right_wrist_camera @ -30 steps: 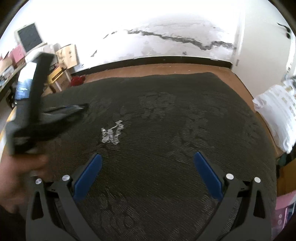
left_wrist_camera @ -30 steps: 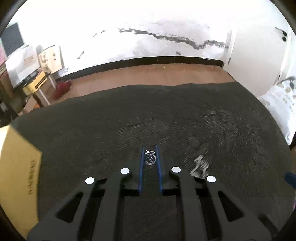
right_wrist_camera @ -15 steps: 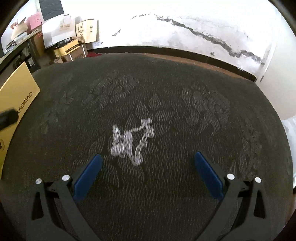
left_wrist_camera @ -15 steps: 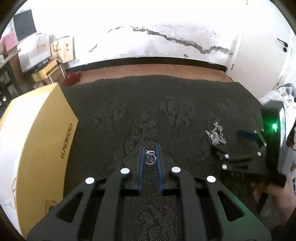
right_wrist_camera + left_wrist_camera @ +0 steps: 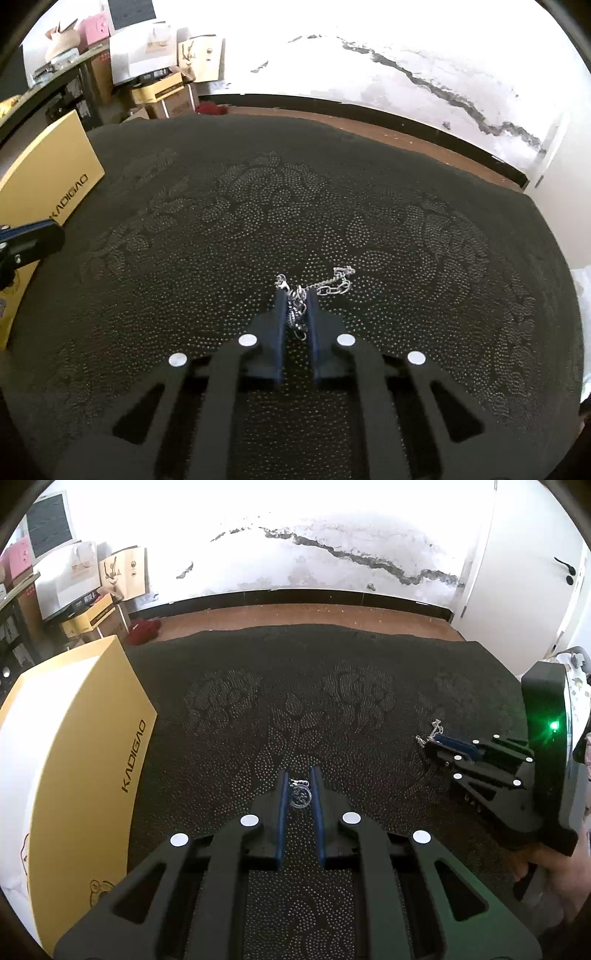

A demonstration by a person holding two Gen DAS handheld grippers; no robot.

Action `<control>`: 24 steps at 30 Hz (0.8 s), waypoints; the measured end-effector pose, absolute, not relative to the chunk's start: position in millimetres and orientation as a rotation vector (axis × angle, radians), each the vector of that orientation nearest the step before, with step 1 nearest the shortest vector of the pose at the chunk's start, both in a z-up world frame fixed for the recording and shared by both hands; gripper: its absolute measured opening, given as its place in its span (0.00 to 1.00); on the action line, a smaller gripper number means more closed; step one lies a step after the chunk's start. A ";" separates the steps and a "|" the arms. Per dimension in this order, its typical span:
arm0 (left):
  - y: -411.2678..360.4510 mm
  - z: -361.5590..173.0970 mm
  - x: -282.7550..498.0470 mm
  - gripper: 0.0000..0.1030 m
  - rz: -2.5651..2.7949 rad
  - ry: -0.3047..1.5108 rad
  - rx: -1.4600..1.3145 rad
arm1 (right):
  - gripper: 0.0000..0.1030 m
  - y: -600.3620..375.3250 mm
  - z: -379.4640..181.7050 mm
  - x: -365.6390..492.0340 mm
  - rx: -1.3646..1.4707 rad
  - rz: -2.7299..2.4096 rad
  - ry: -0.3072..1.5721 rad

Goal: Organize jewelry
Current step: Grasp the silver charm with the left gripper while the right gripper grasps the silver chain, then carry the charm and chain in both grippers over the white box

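My left gripper [image 5: 300, 775] is shut on a small round silver pendant [image 5: 300, 796] and holds it over the black patterned cloth [image 5: 332, 686]. My right gripper [image 5: 295, 295] is shut on a silver chain [image 5: 325, 286] that lies on the cloth; part of the chain trails out to the right of the fingertips. The right gripper also shows in the left wrist view [image 5: 432, 740], at the right, with the chain [image 5: 430, 733] at its tips. A yellow box [image 5: 74, 746] marked KADIGAO stands at the left.
The yellow box [image 5: 44, 173] sits at the cloth's left edge. Cardboard boxes and bags [image 5: 85, 587] stand by the far left wall. A wooden floor strip [image 5: 295, 614] lies beyond the cloth. A white bag [image 5: 576, 686] is at the right.
My right gripper has come down over the chain and shut on it; it was wide open before. My left gripper has kept hold of the pendant and swung to face the box side.
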State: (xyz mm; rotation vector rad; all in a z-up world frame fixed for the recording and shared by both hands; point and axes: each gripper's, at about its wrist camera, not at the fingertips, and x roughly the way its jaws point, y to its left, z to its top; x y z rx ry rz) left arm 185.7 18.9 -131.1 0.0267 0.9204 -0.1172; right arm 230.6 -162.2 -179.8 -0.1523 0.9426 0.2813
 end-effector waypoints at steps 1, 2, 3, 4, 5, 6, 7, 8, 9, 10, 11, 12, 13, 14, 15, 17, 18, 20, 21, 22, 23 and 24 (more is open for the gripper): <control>18.2 -131.6 185.8 0.12 -0.116 0.922 0.029 | 0.10 -161.7 -179.4 231.1 -0.144 0.279 0.947; 18.0 -131.6 186.5 0.12 -0.117 0.924 0.030 | 0.09 -161.4 -179.5 230.8 -0.136 0.278 0.949; 18.2 -131.9 186.7 0.12 -0.119 0.925 0.030 | 0.09 -161.9 -179.3 231.0 -0.127 0.276 0.952; 18.5 -131.5 187.4 0.12 -0.118 0.926 0.030 | 0.09 -162.2 -178.6 231.1 -0.119 0.272 0.955; 18.9 -131.2 188.4 0.12 -0.116 0.926 0.031 | 0.09 -162.9 -177.0 230.7 -0.103 0.274 0.957; 19.1 -130.9 188.8 0.12 -0.114 0.927 0.030 | 0.09 -163.9 -174.6 230.3 -0.097 0.274 0.955; 19.3 -131.2 188.3 0.12 -0.112 0.927 0.029 | 0.09 -163.3 -169.8 228.4 -0.091 0.271 0.944; 20.4 -130.8 188.7 0.12 -0.109 0.928 0.029 | 0.09 -159.8 -165.0 227.4 -0.090 0.270 0.934; 21.1 -130.6 189.0 0.12 -0.107 0.928 0.027 | 0.09 -158.1 -157.2 225.0 -0.086 0.273 0.917; 21.7 -130.0 189.2 0.12 -0.106 0.927 0.027 | 0.09 -156.9 -150.4 222.0 -0.083 0.276 0.906; 21.9 -128.9 189.0 0.12 -0.105 0.926 0.028 | 0.09 -156.6 -144.2 219.0 -0.077 0.280 0.897; 22.5 -127.5 188.2 0.12 -0.105 0.926 0.026 | 0.09 -154.9 -134.1 215.5 -0.065 0.289 0.882; 23.2 -125.1 187.8 0.12 -0.106 0.927 0.025 | 0.09 -154.6 -127.4 212.2 -0.060 0.292 0.872; 23.6 -122.9 186.9 0.12 -0.106 0.925 0.027 | 0.09 -153.5 -120.1 208.9 -0.054 0.295 0.864; 23.7 -120.1 186.3 0.12 -0.104 0.922 0.030 | 0.09 -152.8 -113.5 205.7 -0.047 0.302 0.859; 24.8 -113.6 183.6 0.12 -0.101 0.914 0.030 | 0.09 -147.8 -98.5 199.4 -0.047 0.306 0.844; 27.0 -108.5 180.7 0.12 -0.098 0.906 0.025 | 0.09 -144.5 -90.0 195.4 -0.047 0.313 0.833; 29.4 -100.7 173.3 0.12 -0.095 0.898 0.018 | 0.09 -139.6 -75.7 188.6 -0.041 0.327 0.827; 31.7 -96.6 170.1 0.12 -0.093 0.896 0.016 | 0.09 -136.6 -66.6 185.0 -0.040 0.335 0.824; 34.6 -92.2 166.6 0.12 -0.089 0.893 0.015 | 0.09 -132.6 -59.0 181.9 -0.043 0.338 0.817; 39.7 -86.3 162.7 0.12 -0.088 0.892 0.006 | 0.09 -127.6 -50.1 177.8 -0.050 0.340 0.808; 45.1 -80.5 159.6 0.12 -0.088 0.894 -0.002 | 0.09 -121.5 -40.5 174.3 -0.057 0.345 0.800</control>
